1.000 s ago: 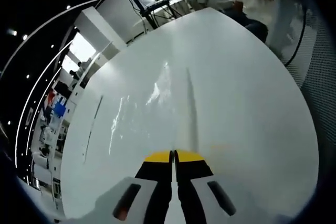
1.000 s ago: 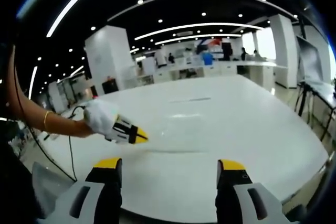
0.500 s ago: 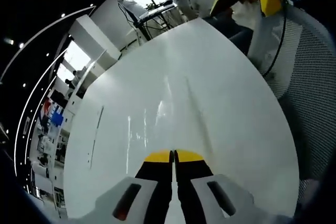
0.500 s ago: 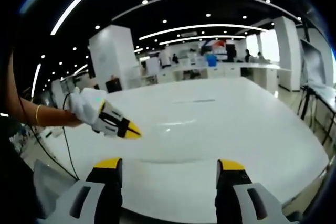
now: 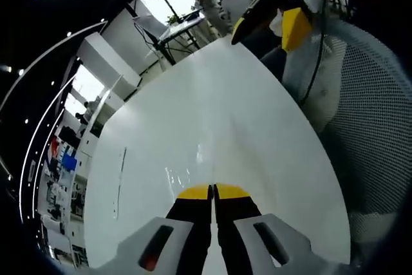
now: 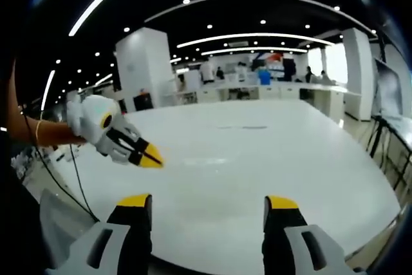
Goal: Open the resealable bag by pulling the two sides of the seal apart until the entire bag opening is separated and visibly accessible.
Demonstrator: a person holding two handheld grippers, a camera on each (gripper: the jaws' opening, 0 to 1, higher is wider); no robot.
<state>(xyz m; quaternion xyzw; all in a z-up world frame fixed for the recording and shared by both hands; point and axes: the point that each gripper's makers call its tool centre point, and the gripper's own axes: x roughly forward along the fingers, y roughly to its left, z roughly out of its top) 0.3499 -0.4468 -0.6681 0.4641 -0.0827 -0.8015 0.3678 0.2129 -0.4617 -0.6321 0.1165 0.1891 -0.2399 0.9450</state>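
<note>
Bag-wise, we're seeing faint clear glints [image 5: 187, 175] just ahead of the left tongs [image 5: 212, 192], which are pinched closed, possibly on its edge; we're not sure. Right tongs [image 6: 208, 203] are hovering wide over the tabletop [image 6: 270, 159], farther off.

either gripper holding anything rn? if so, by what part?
Nothing visibly held. Left gripper is shut with nothing showing between its tips; right gripper is open over the white table, jaws empty.
</note>
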